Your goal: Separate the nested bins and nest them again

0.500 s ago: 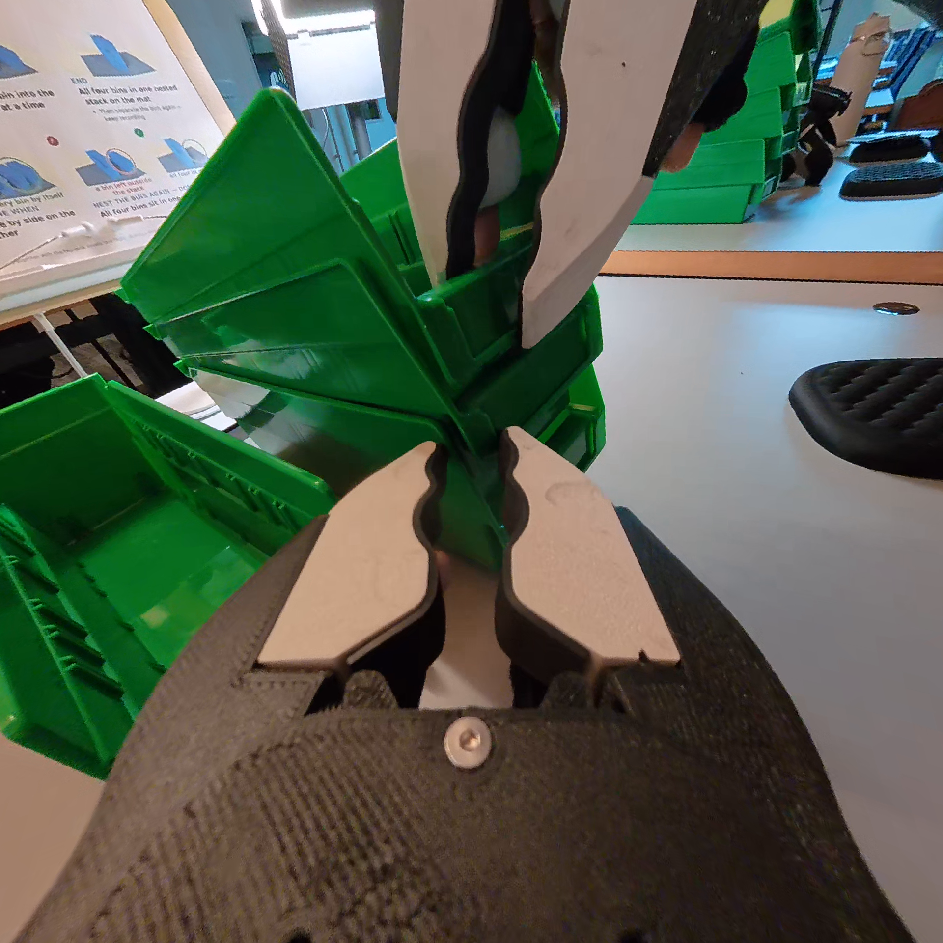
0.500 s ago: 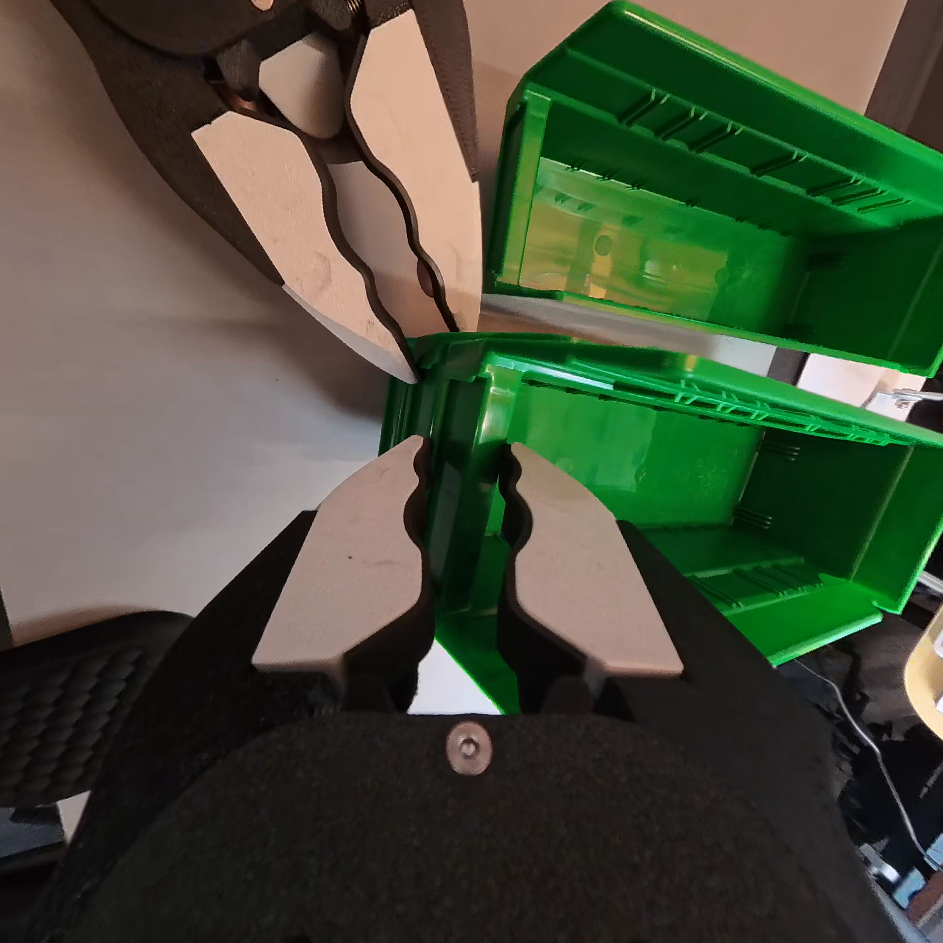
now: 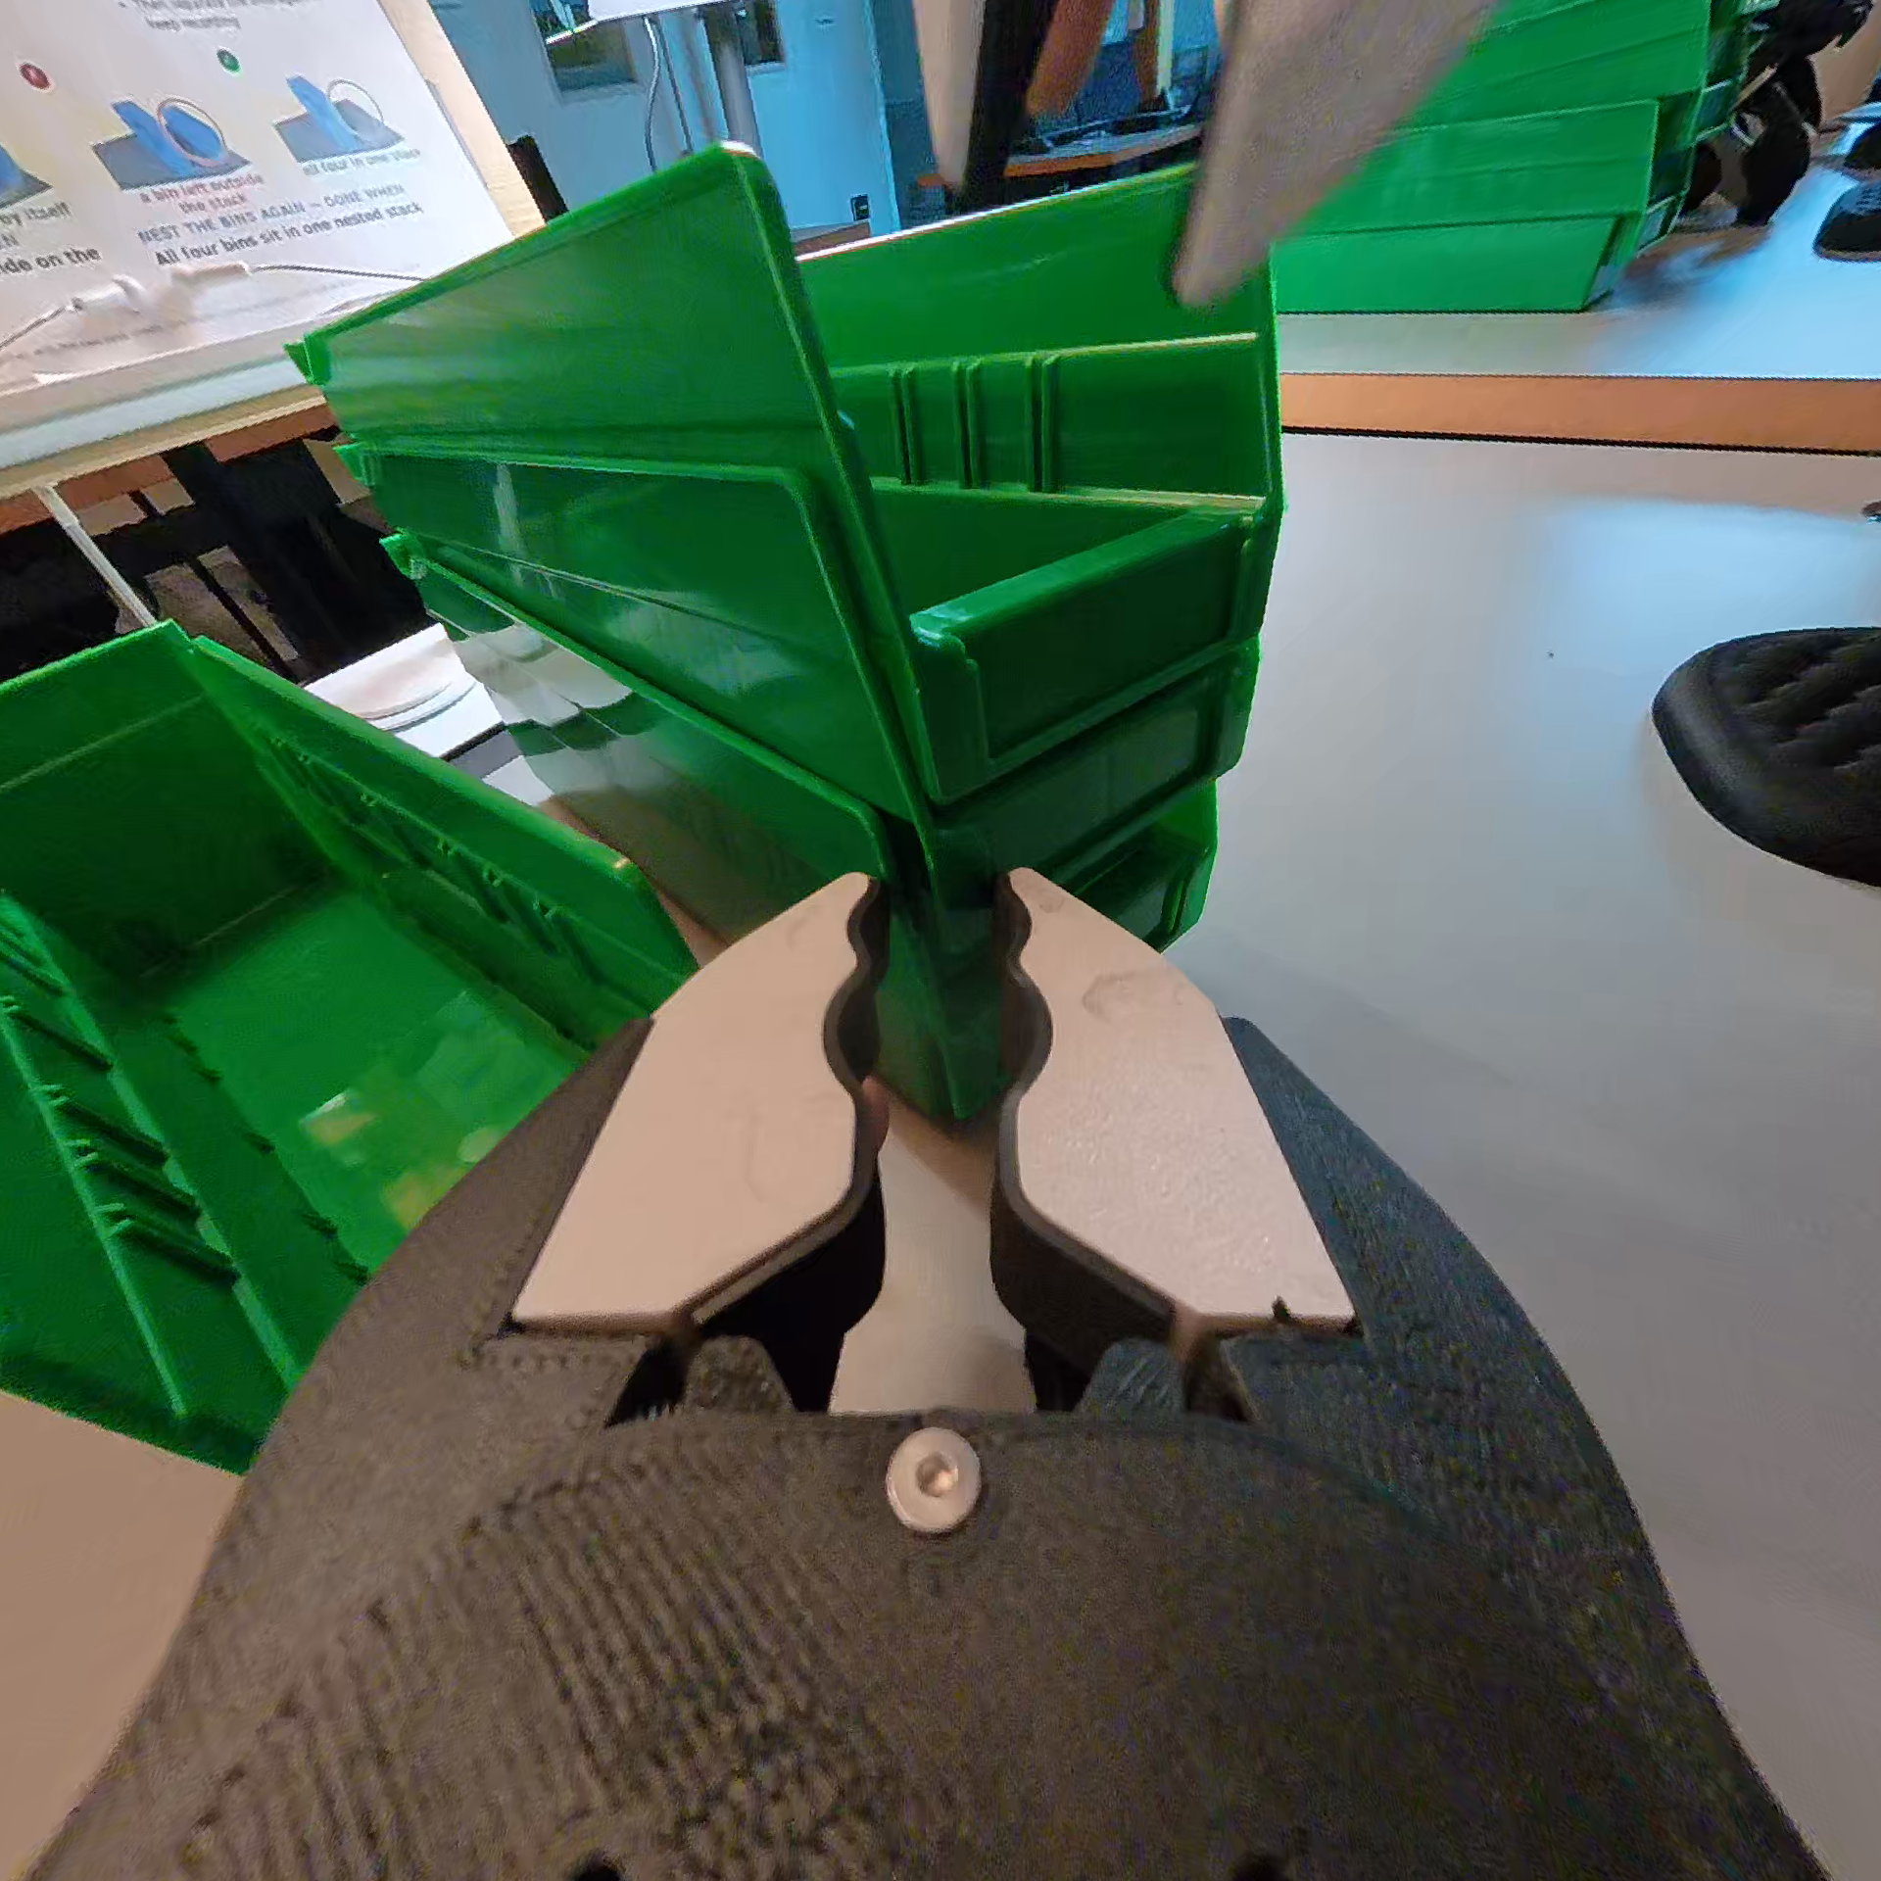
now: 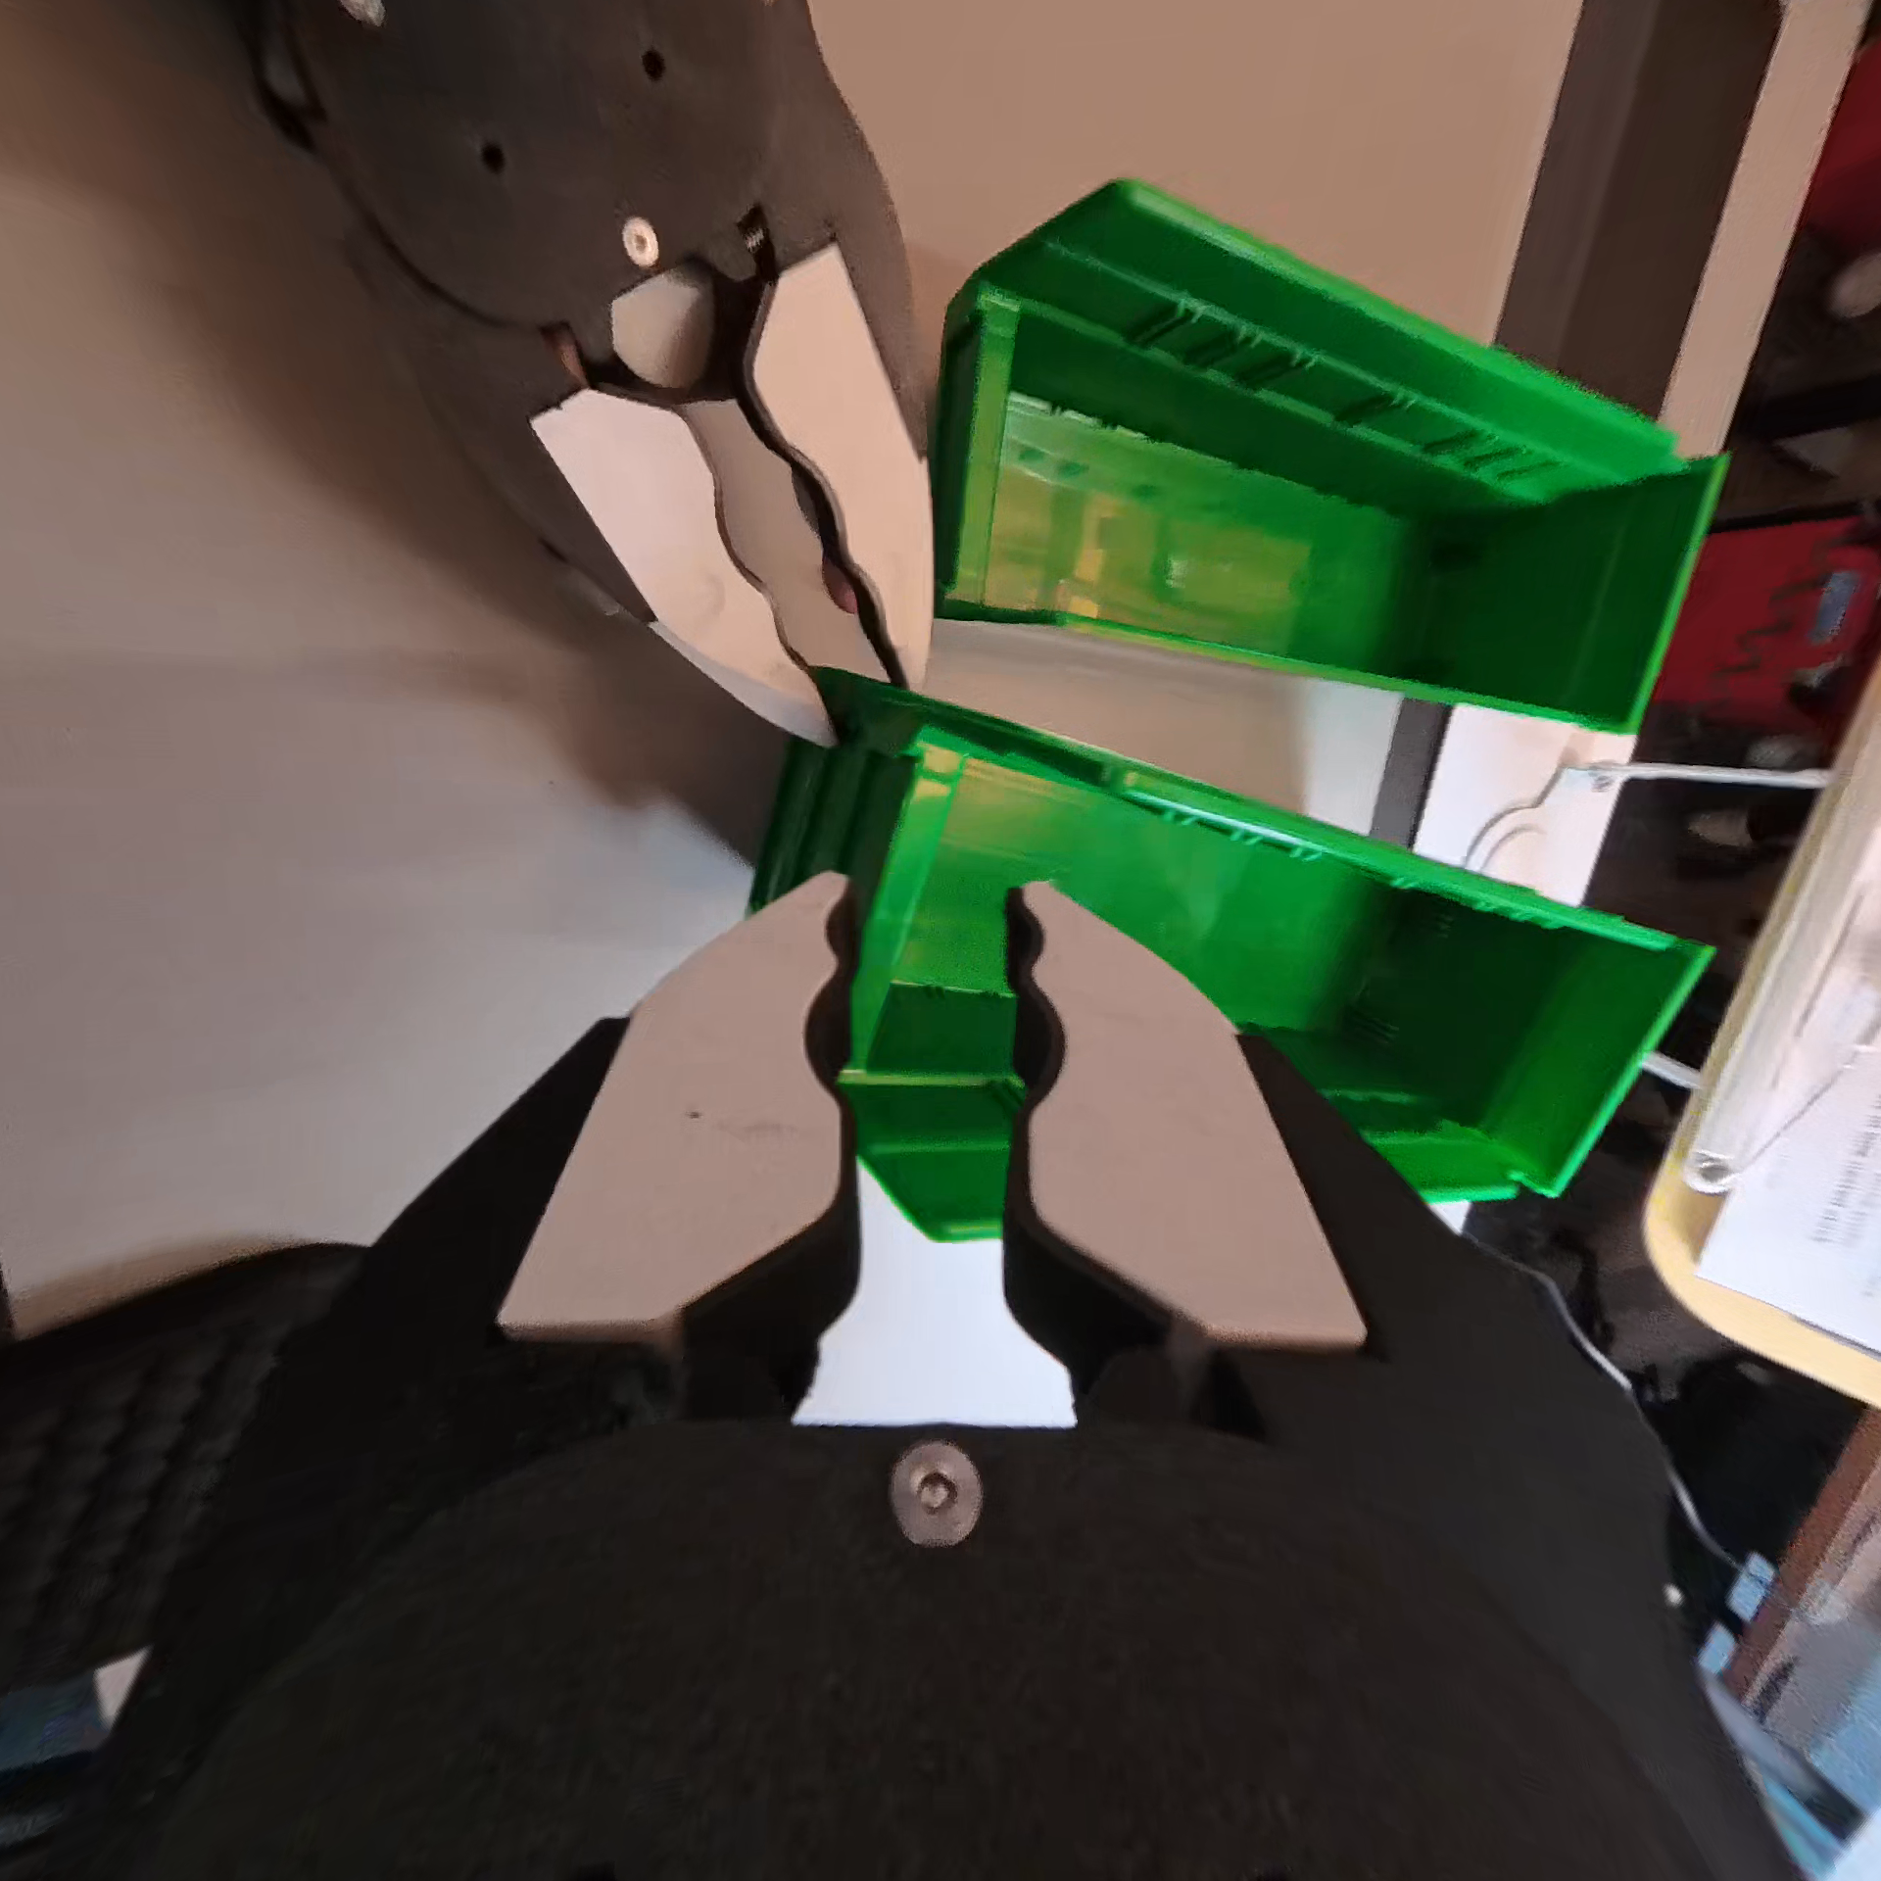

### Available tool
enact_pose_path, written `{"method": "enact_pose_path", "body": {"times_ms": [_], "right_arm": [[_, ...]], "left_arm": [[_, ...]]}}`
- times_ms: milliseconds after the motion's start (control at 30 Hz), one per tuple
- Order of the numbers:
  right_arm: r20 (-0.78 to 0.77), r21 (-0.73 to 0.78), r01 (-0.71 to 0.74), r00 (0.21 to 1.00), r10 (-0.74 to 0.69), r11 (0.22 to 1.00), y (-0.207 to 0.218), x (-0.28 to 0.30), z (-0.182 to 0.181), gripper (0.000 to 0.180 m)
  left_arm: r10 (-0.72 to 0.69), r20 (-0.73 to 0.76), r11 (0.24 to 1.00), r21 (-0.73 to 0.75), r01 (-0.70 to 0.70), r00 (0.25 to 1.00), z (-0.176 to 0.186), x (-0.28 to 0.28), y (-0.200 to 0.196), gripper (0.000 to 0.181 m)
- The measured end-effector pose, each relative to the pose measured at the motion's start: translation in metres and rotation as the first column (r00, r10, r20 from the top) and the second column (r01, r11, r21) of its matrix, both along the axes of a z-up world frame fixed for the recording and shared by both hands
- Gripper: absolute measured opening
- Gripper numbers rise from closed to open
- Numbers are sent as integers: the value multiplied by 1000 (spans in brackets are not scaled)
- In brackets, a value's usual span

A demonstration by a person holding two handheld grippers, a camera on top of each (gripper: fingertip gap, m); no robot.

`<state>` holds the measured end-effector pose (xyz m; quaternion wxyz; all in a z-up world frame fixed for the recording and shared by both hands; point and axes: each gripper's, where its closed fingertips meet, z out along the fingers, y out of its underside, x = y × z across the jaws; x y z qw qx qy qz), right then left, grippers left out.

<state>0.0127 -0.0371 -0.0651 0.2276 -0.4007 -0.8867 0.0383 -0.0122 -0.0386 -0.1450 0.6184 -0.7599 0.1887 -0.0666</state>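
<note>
The left gripper (image 3: 938, 1003) grips the stacked shiny green plastic bins (image 3: 1018, 713); the right gripper (image 4: 928, 1028) grips the top bin's (image 4: 1171, 916) rim. Light, stiff, slippery: pinch rims.

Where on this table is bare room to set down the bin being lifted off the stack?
Bare tabletop lies right of the nested stack, bordered by the black textured pad and the wooden table edge behind. Left is crowded: a separate bin lies beside the stack, with the left gripper clamped on the stack's corner.

pale table (image 3: 1527, 916) | wood-edged desk (image 3: 1578, 412) behind | instruction board (image 3: 204, 153) (propped, left)
</note>
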Motion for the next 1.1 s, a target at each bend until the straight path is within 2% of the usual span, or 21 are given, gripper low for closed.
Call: {"method": "enact_pose_path", "body": {"times_ms": [33, 100, 167, 267, 333, 400, 467, 567, 633, 700, 1100], "right_arm": [[8, 6, 14, 1000, -14, 1000, 0, 1, -9, 36], [35, 3, 46, 998, -46, 999, -1, 3, -31, 46], [41, 35, 79, 996, -80, 996, 5, 2, -48, 49], [51, 85, 135, 989, -139, 987, 18, -2, -68, 39], [98, 28, 138, 985, -140, 990, 13, -1, -74, 27], [129, 24, 113, 985, -115, 993, 13, 0, -74, 27], [158, 9, 83, 984, -83, 997, 11, 1, -74, 26], [181, 24, 50, 982, -53, 998, 13, 3, -72, 25], [165, 19, 48, 985, -50, 999, 16, 3, -67, 25], [148, -7, 51, 988, -49, 999, 20, 5, -59, 26], [139, -46, -1, 990, 8, 999, 20, 5, -43, 26]], "left_arm": [[6, 2, 1000, -5, -6, 1000, -1, -1, 0, 20], [10, 5, 1000, -13, -10, 1000, -3, -1, -2, 20], [11, -9, 1000, -22, -12, 1000, -7, -2, -4, 20], [4, -9, 1000, -14, -4, 1000, -6, 0, -4, 21], [9, -40, 1000, -3, -9, 999, -7, 0, -4, 21], [0, -42, 1000, 9, 0, 999, -6, 0, -5, 24], [1, -28, 998, 56, 0, 1000, 4, 0, -4, 34], [0, -13, 999, 44, 1, 1000, 5, 3, 5, 40], [-8, -7, 999, 37, 9, 1000, 5, 4, 7, 36], [-14, -30, 997, 73, 17, 999, 7, 8, 4, 23], [-19, -8, 993, 120, 19, 1000, 18, 11, 4, 20]]}}
